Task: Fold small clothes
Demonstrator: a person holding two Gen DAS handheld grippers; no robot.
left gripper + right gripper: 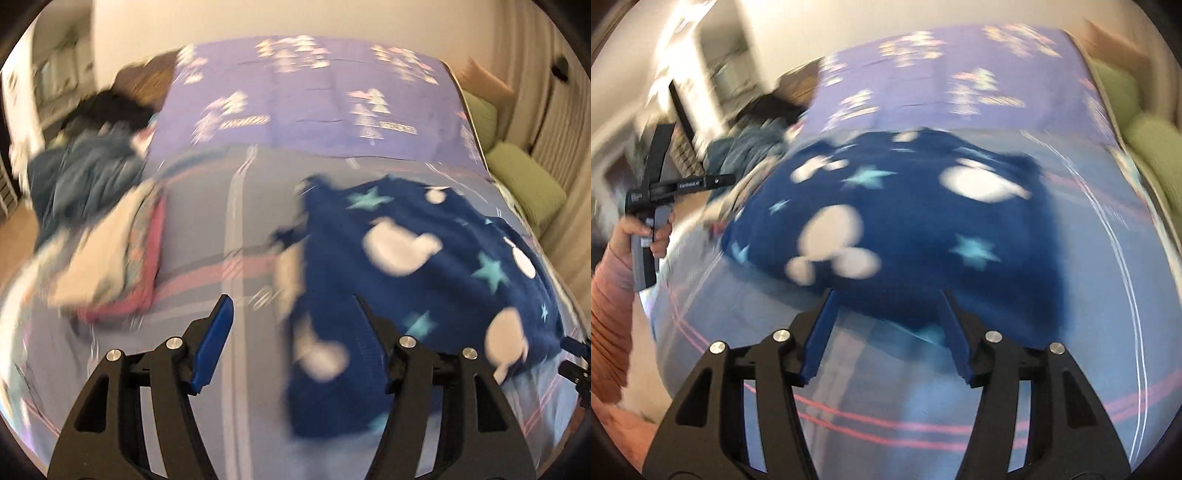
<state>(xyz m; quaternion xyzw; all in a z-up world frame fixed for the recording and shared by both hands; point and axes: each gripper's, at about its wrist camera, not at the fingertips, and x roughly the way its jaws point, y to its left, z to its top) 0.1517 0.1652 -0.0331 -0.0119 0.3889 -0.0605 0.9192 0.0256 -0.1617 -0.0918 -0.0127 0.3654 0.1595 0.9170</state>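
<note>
A dark blue fleece garment (424, 280) with white bears and teal stars lies spread on the bed. It also shows in the right wrist view (916, 221). My left gripper (293, 306) is open, held above the garment's left edge, with its right finger over the cloth. My right gripper (886, 295) is open and empty, its fingertips just over the garment's near edge. The left gripper's handle (650, 229) shows at far left, held by a hand. Both views are blurred by motion.
A stack of folded clothes (110, 258) and a heap of blue and dark clothes (88, 170) lie on the bed's left side. A purple patterned blanket (314, 99) covers the far half. Green cushions (524, 181) sit to the right by the wall.
</note>
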